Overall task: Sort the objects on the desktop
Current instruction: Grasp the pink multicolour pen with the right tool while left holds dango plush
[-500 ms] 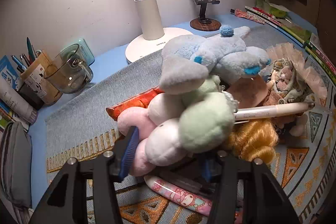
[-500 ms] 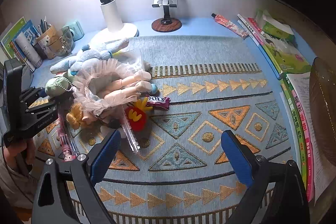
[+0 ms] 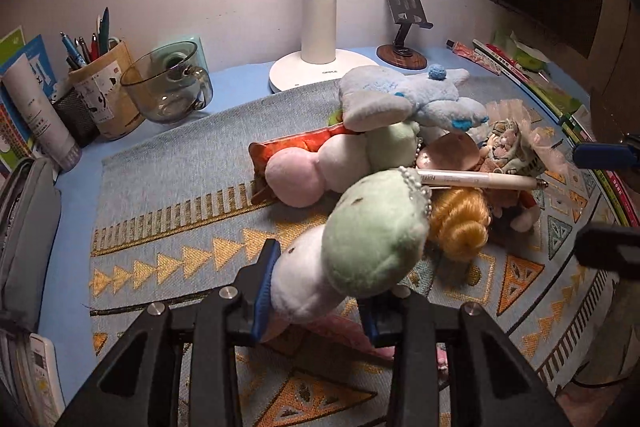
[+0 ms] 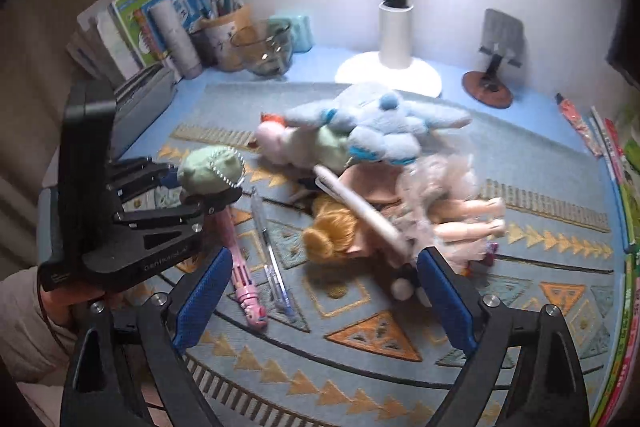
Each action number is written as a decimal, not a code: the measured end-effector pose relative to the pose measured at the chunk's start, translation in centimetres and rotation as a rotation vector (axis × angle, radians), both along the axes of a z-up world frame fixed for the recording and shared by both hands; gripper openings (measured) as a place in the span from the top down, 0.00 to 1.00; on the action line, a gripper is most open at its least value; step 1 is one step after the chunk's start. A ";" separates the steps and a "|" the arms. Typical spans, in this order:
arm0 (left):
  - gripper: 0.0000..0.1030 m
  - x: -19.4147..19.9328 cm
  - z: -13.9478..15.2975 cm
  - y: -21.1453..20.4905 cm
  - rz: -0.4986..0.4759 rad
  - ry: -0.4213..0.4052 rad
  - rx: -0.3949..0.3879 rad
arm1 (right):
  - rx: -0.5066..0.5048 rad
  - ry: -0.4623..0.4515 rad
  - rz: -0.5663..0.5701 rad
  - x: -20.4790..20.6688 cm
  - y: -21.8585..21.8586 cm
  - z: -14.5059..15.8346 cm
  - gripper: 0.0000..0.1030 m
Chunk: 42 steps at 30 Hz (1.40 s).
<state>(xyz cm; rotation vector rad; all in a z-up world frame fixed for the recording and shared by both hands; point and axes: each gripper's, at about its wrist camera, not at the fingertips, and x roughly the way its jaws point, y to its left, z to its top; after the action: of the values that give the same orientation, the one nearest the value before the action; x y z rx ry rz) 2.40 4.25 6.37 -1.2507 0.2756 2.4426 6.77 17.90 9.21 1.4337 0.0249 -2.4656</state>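
Note:
My left gripper [image 3: 316, 287] is shut on a plush skewer of green and white balls [image 3: 372, 239], held up off the patterned mat [image 3: 168, 259]. In the right wrist view the same left gripper [image 4: 204, 187] holds that plush [image 4: 210, 167] left of the pile. A second pink, white and green plush [image 3: 320, 167] lies under a blue plush animal [image 3: 408, 95]. A blond doll [image 4: 332, 239] in a frilly dress lies under a white pen [image 4: 360, 211]. My right gripper [image 4: 324, 297] hangs open just in front of the doll, with nothing between its fingers.
A pink pen [image 4: 240, 267] and a clear blue pen [image 4: 272, 259] lie on the mat near my right gripper's left finger. An orange snack packet [image 3: 296, 143], white lamp [image 3: 320, 67], phone stand [image 3: 404, 39], glass mug [image 3: 168, 87] and pen cup [image 3: 104, 91] stand behind. Books [image 4: 624, 211] line the right edge.
My left gripper has pulled the green and white plush up and back out of the pile. My right gripper has swung left, from the bare mat to just in front of the doll.

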 end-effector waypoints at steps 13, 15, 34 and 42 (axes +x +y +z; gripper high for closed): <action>0.69 1.5 0.2 -6.0 0.201 -0.034 0.068 | -0.027 -0.228 0.193 -1.4 -6.5 -6.2 0.48; 0.69 1.9 0.1 -6.6 0.225 -0.040 0.070 | 0.012 -0.208 0.218 -1.2 -7.6 -6.5 0.49; 0.67 3.8 0.2 -7.9 0.292 -0.047 0.065 | 0.095 -0.152 0.314 0.7 -11.9 -7.6 0.73; 0.67 4.6 0.6 -7.5 0.314 -0.037 0.063 | 0.177 -0.083 0.356 3.7 -13.1 -7.7 0.80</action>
<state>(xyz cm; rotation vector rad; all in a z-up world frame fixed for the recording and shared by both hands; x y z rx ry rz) 7.03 -3.22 6.98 -1.4005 -0.0107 2.6590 10.43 4.77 1.46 1.4540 0.4515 -2.1553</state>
